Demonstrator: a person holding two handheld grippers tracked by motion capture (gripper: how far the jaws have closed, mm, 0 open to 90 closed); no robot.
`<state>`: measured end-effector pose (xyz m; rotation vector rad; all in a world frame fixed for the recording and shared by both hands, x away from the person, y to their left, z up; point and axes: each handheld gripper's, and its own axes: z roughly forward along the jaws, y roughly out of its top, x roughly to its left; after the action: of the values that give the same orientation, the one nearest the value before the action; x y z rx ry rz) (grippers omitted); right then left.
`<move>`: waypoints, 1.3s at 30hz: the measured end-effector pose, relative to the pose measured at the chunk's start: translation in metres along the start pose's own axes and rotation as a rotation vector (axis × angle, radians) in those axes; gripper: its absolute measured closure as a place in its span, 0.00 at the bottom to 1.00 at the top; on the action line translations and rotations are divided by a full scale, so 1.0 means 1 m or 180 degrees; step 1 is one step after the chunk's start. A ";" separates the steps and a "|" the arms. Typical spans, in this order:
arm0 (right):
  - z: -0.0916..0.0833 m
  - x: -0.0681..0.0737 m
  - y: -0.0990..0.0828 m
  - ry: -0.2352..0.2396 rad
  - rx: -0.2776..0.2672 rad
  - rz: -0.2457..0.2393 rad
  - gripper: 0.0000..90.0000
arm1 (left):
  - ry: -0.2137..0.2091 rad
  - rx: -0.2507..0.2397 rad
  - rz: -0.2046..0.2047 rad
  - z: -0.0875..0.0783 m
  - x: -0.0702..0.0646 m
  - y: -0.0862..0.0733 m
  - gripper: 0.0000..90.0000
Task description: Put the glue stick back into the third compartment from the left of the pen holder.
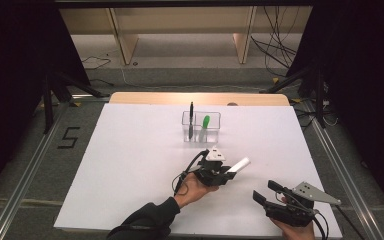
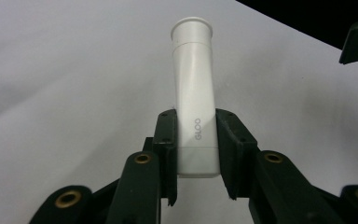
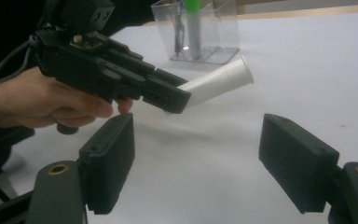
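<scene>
The left tool (image 1: 228,173) clamps one white glue stick (image 1: 239,164) between its two black pads, which press on the lower part of the tube on both sides. The stick is a smooth, matte plastic cylinder with a squared-off base end, a seam near the far end and a slightly flared round cap; small grey letters run along its side in the left gripper view (image 2: 195,93). It is held above the tabletop (image 1: 130,165), tilted up and pointing away from the hand, near the middle of the sheet and in front of the holder. In the right gripper view the same stick (image 3: 219,84) juts from the left tool's blocky black jaws.

The right tool (image 1: 265,192) sits near the front right edge of the tabletop with its jaws wide apart and nothing between them; its two pads (image 3: 109,161) are thick, dull black rectangular blocks with brass-coloured screws at the joints. A grey three-cornered plate is on top of it.

The tabletop is a flat white matte sheet with a pale wooden strip along the far edge. Farther back stands one clear plastic holder (image 1: 201,126), box-shaped with thin glossy walls and two compartments. It holds two upright pens: one black pen (image 1: 191,117) in the left compartment and one pen with a green cap (image 1: 205,124) in the right.
</scene>
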<state>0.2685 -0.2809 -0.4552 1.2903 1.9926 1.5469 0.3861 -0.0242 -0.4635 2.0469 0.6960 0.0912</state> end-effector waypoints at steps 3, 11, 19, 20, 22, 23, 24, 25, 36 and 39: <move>0.003 0.001 0.002 0.0096 -0.0019 0.0154 0.31 | 0.0010 -0.0047 0.0029 -0.011 0.001 -0.002 0.79; 0.018 0.004 0.013 0.0348 -0.0063 0.0513 0.31 | 0.0047 -0.0262 0.0009 -0.038 0.004 -0.010 0.79; 0.040 0.006 0.021 0.0542 0.0000 0.0783 0.32 | 0.0076 -0.0380 0.0015 -0.054 0.006 -0.020 0.79; 0.043 0.006 0.021 0.0556 0.0011 0.0825 0.32 | 0.0062 -0.0363 0.0013 -0.055 0.006 -0.021 0.79; 0.049 0.006 0.022 0.0597 0.0014 0.0880 0.33 | 0.0072 -0.0356 0.0034 -0.056 0.005 -0.022 0.79; 0.052 0.006 0.022 0.0610 0.0017 0.0899 0.33 | 0.0073 -0.0355 0.0036 -0.057 0.005 -0.023 0.79; 0.055 0.007 0.023 0.0624 0.0033 0.0925 0.33 | 0.0073 -0.0348 0.0060 -0.059 0.004 -0.024 0.79; 0.058 0.007 0.023 0.0643 0.0050 0.0929 0.33 | 0.0081 -0.0350 0.0069 -0.060 0.003 -0.025 0.79; 0.083 0.016 0.028 0.0828 0.0136 0.1100 0.37 | 0.0192 -0.0409 0.0214 -0.072 -0.001 -0.034 0.79; 0.087 0.016 0.028 0.0862 0.0152 0.1179 0.38 | 0.0194 -0.0437 0.0204 -0.075 -0.002 -0.036 0.79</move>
<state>0.3334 -0.2149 -0.4580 1.6165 2.0407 1.9434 0.3442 0.0466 -0.4501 1.9413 0.6439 0.2330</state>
